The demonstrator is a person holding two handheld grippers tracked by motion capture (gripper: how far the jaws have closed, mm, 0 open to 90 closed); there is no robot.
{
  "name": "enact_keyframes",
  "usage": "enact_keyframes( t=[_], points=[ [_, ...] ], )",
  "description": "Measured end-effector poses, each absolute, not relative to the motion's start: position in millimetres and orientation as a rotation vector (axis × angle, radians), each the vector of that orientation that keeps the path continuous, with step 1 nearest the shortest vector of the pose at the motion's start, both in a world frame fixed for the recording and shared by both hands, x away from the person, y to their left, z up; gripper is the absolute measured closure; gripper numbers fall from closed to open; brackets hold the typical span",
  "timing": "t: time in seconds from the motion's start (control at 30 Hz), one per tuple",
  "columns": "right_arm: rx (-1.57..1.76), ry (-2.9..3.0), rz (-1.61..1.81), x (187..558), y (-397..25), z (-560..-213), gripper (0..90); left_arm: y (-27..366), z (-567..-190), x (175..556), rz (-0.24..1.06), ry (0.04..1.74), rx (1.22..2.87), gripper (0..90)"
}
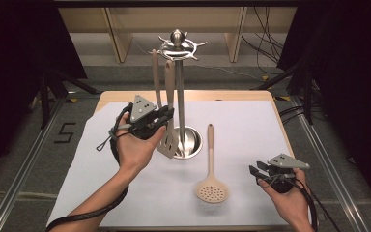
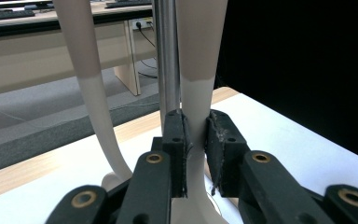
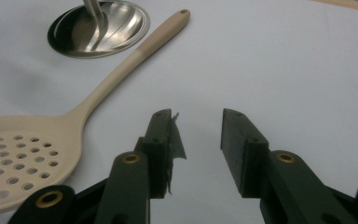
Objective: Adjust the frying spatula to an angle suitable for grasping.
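Left claw [image 2: 196, 140] clamped on the hanging turner [image 1: 168, 140].
It grips the handle low, to steady it on the rack [image 1: 179, 48]; right claw [image 3: 196, 140] waits apart beside the skimmer [image 1: 211, 191].

The high view looks forward and down from above the person's side, taking in the whole white-covered table [image 1: 251, 125] from some way off, floor and shelving beyond it. The left gripper view rides low and very close, facing level across the table along its jaws to the steel utensil stand [image 2: 166, 56] and desks behind (the stand's pole is nearly against the lens). The right gripper view tilts down at the tabletop from near. It shares the stand's round base [image 3: 100, 28] and the beige skimmer [image 3: 32, 154] with the high view.
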State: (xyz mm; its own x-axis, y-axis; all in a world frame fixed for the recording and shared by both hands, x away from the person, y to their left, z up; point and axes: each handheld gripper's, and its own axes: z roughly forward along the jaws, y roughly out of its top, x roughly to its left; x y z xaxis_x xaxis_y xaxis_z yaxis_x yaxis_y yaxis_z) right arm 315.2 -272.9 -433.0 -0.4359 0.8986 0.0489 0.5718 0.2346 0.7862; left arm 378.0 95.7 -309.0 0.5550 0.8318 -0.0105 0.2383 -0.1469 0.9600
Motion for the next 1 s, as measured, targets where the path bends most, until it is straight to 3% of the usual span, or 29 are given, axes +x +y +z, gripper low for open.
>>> enact_keyframes(
  t=[0.5, 0.63, 0.8, 1.0],
  points=[
    [1.335, 2.103, 1.064, 316, -274, -434, 64.2, 104, -317, 371, 0.669, 0.836, 1.685, 75.9],
    [1.347, 2.097, 1.056, 315, -273, -433, 64.2, 108, -318, 368, 0.658, 0.832, 1.688, 78.5],
    [1.345, 2.094, 1.055, 315, -273, -433, 64.3, 112, -317, 365, 0.665, 0.824, 1.693, 88.2],
    [1.342, 2.093, 1.053, 316, -273, -433, 64.4, 116, -309, 362, 0.677, 0.814, 1.654, 89.5]
  ],
)
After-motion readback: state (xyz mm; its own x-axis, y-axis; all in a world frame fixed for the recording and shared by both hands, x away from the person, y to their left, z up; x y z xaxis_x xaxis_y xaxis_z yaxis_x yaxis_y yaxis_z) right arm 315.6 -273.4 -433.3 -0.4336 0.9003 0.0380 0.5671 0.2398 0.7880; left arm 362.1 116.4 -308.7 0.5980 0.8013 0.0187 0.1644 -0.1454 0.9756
